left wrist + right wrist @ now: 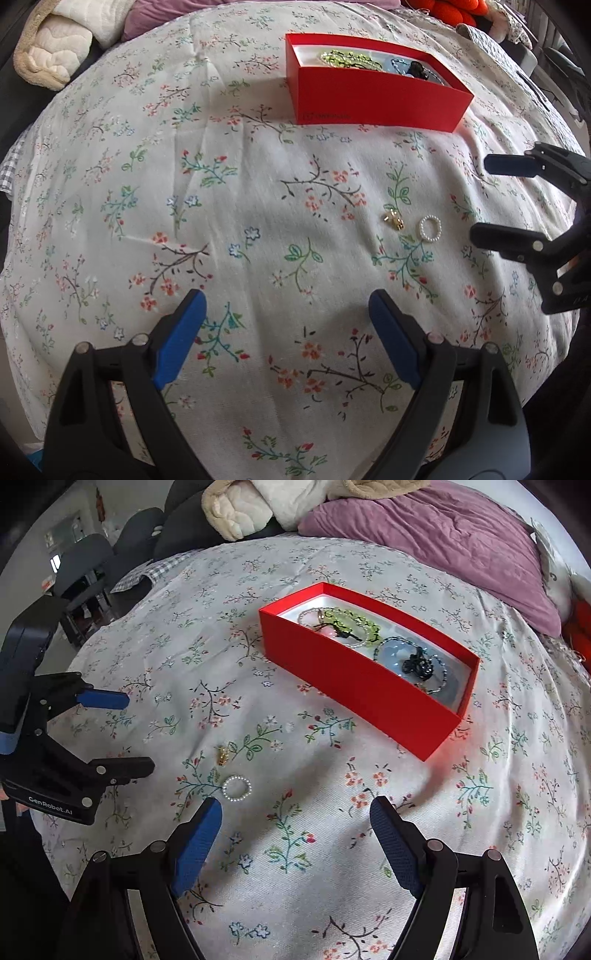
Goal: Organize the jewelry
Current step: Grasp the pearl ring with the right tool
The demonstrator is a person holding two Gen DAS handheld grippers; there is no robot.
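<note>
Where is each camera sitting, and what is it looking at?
Left wrist view: sits on the left gripper, looking down over its open jaws at the flowered sheet; the right gripper pokes in at the right.
Right wrist view: sits on the right gripper, looking down over its open jaws; the left gripper shows at the left.
Both see the red box, the pearl ring and the small gold piece.

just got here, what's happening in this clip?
A person with a handheld gripper in each hand is sorting jewelry on a floral bedspread. The red box already holds beaded bracelets. A pearl ring and a small gold piece lie loose on the cloth. The left gripper and right gripper are both open and empty, near those pieces.
</note>
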